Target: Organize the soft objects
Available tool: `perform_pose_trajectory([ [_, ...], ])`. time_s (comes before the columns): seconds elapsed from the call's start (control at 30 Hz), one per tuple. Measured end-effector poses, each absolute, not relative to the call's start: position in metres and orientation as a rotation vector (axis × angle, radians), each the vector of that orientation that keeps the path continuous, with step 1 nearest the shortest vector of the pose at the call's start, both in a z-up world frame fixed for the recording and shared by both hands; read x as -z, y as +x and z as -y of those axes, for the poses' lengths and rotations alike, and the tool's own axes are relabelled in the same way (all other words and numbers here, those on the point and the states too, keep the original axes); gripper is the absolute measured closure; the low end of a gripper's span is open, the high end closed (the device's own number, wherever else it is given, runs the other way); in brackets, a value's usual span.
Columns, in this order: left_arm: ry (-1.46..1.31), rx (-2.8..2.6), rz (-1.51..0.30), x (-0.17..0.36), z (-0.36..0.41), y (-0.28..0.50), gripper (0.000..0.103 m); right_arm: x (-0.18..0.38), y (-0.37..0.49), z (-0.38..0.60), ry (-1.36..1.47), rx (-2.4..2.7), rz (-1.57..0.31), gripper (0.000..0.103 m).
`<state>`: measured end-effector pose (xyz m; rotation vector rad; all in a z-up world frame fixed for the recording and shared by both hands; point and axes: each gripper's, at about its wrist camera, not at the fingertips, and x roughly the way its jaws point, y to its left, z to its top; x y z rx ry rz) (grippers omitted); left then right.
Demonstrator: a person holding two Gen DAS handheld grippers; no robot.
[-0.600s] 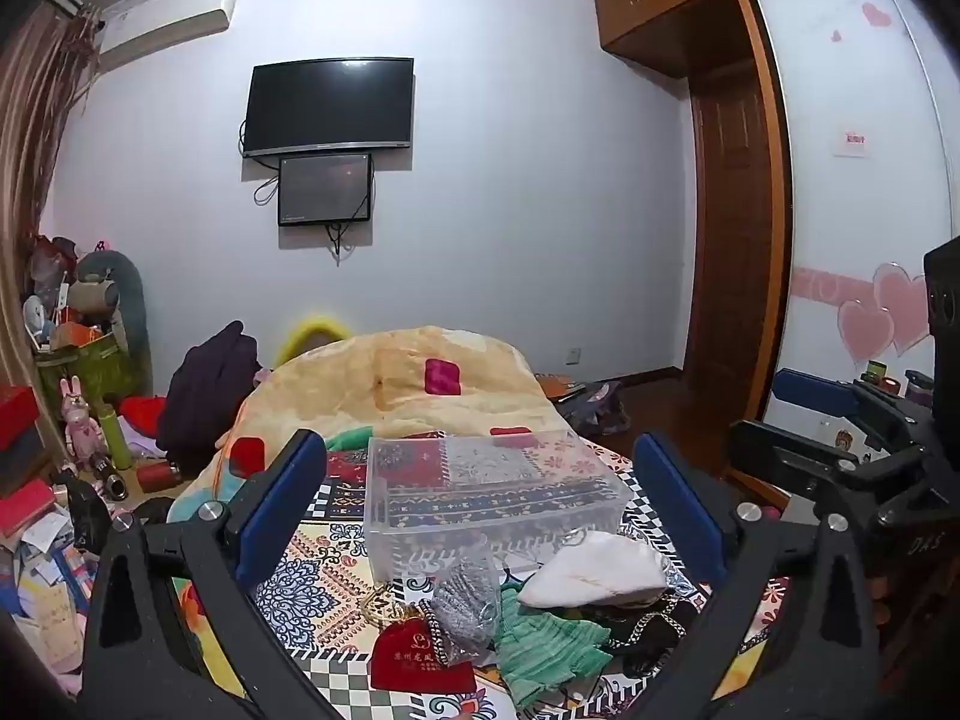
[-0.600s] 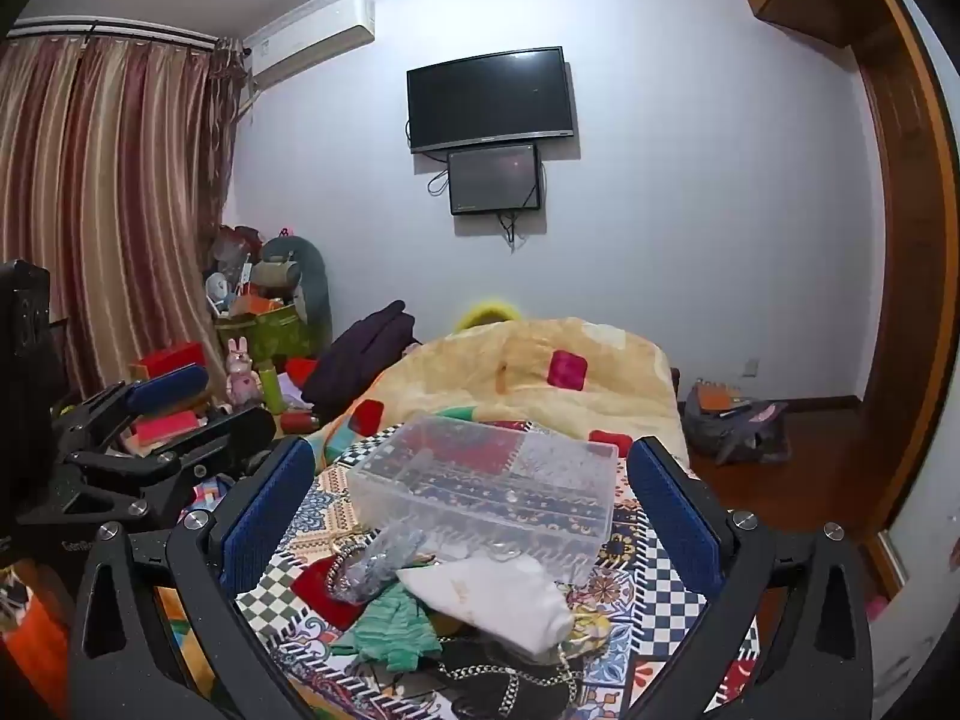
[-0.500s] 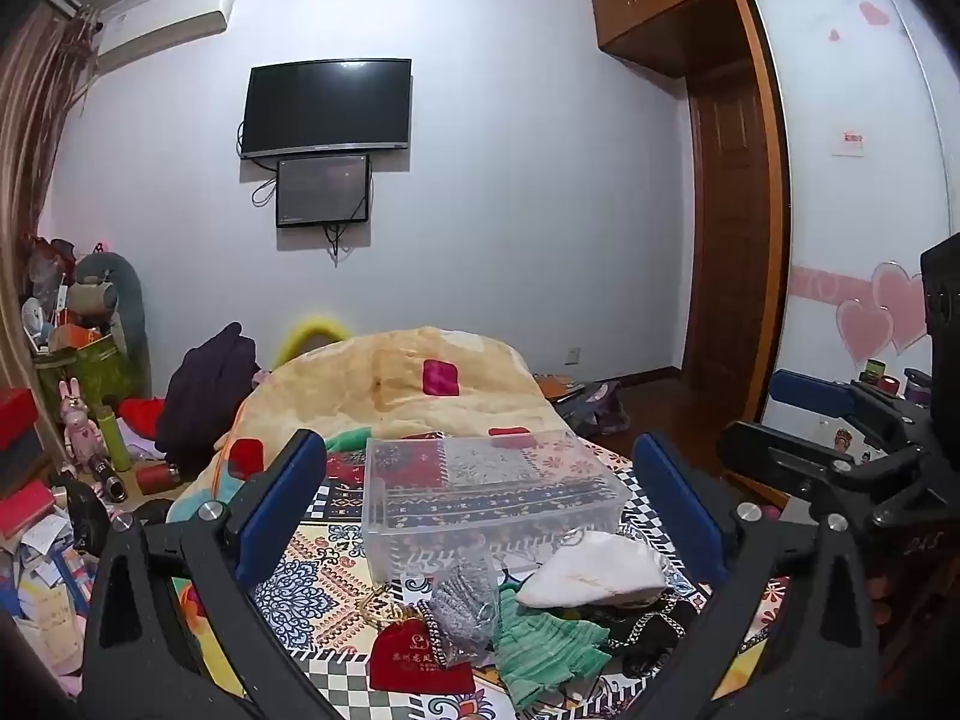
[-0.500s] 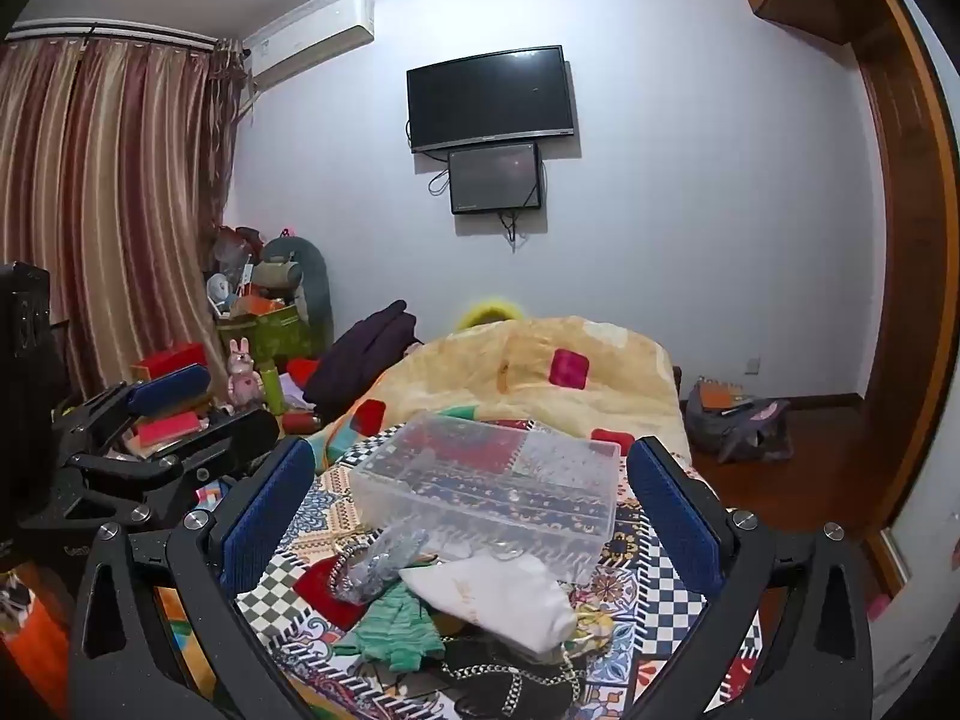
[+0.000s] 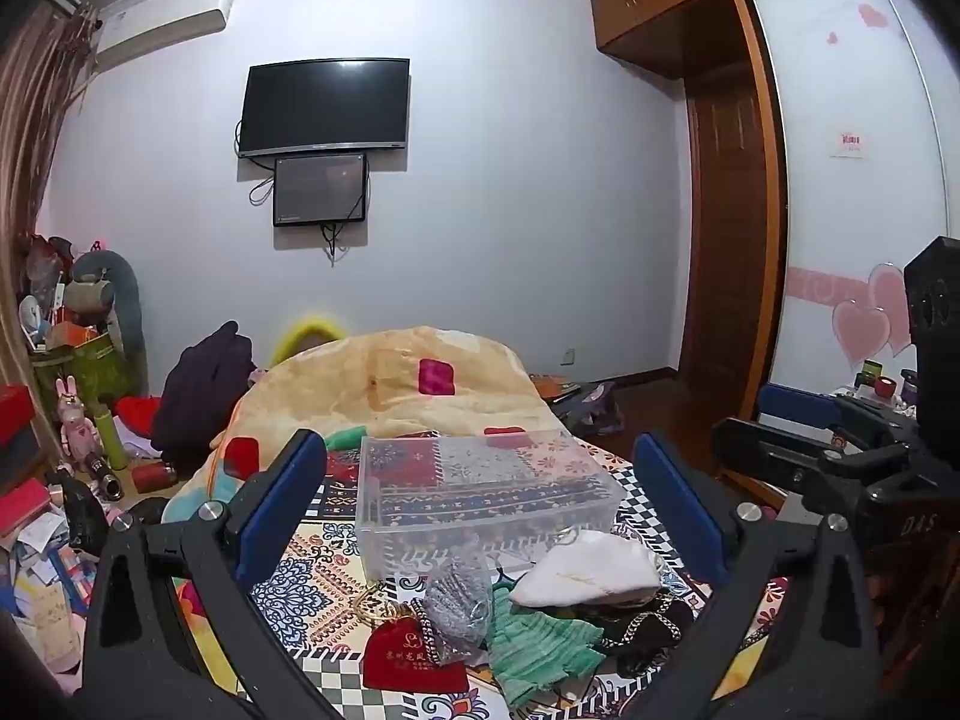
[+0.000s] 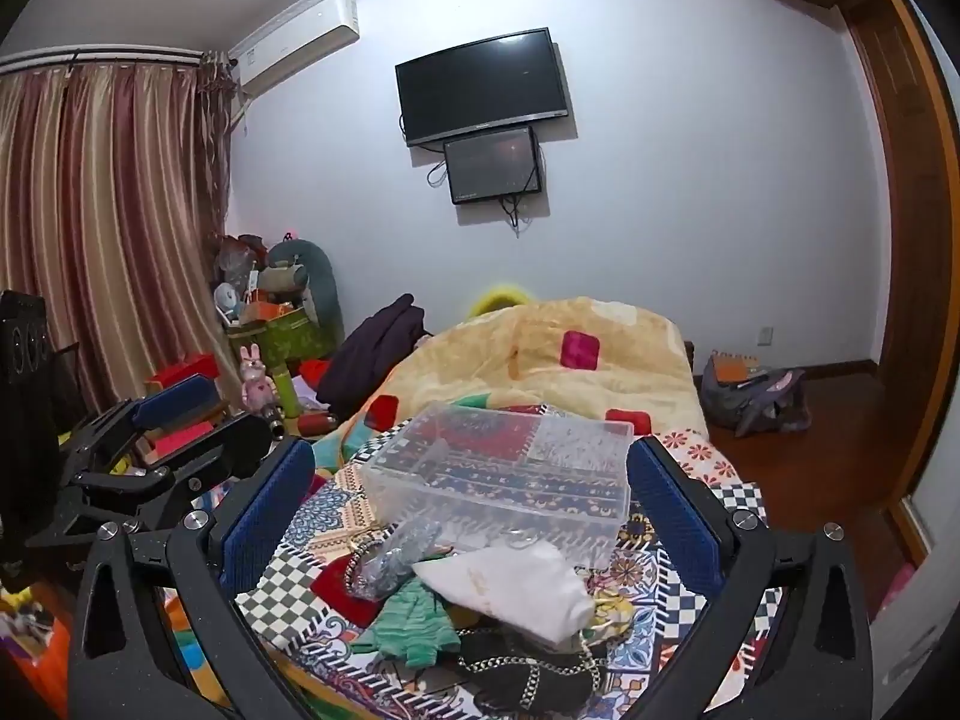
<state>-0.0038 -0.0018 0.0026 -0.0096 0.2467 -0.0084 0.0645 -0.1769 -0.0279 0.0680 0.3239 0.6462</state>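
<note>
Both my grippers hovered over the bed, jaws spread wide, nothing between the pads. My left gripper (image 5: 480, 492) framed the clear box (image 5: 480, 498); my right gripper (image 6: 471, 495) did the same from the other side (image 6: 504, 474). In the left view the right gripper sat off at the right edge; in the right view the left one sat at the left edge.

The box was see-through plastic, rectangular, no lid visible, nothing inside that I could make out; the patterned bedspread (image 5: 312, 588) showed through its walls. It stood on the bedspread in front of a yellow quilt (image 5: 384, 378) with red patches.

The soft stuff lay in a loose pile just in front of the box, on the near side:
- white pouch (image 5: 585, 570), crumpled, on top of the pile, touching the box's front wall
- green knit piece (image 5: 534, 642), ribbed, bunched, partly under the white pouch
- red pouch (image 5: 408, 663) with gold print, flat, left end of the pile
- grey mesh bag (image 5: 456, 600), shiny, overlapping the red pouch
- black bag (image 6: 528, 678) with a metal chain, nearest me, under the white pouch's edge

Everything in the pile touched or overlapped a neighbour. Neither gripper touched any of it.
</note>
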Motion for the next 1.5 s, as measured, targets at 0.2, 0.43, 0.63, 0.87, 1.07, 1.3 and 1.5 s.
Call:
perform_pose_trajectory([
  [0.2, -0.009, 0.007, -0.246, -0.0015, 0.0031, -0.0043, 0.000, 0.0280, 0.0664, 0.1794, 0.082, -0.650, -0.337, 0.000],
  [0.43, -0.025, 0.006, -0.247, -0.0025, -0.0012, -0.0025, 0.000, 0.0286, 0.0677, 0.1827, 0.082, -0.645, -0.333, 0.000],
  [0.63, -0.026, 0.006, -0.245, -0.0020, -0.0014, -0.0024, 0.000, 0.0260, 0.0681, 0.1819, 0.077, -0.643, -0.329, 0.000],
  [0.87, -0.026, 0.007, -0.246, -0.0014, -0.0012, -0.0022, 0.000, 0.0251, 0.0669, 0.1824, 0.069, -0.643, -0.320, 0.000],
  [1.07, -0.032, 0.011, -0.249, -0.0015, -0.0022, -0.0007, 0.000, 0.0254, 0.0652, 0.1816, 0.061, -0.641, -0.315, 0.000],
  [1.3, -0.039, 0.016, -0.251, -0.0015, -0.0033, 0.0002, 0.000, 0.0248, 0.0650, 0.1824, 0.058, -0.640, -0.314, 0.000],
  [1.5, -0.038, 0.020, -0.252, -0.0013, -0.0037, 0.0001, 0.000, 0.0249, 0.0649, 0.1822, 0.059, -0.639, -0.313, 0.000],
])
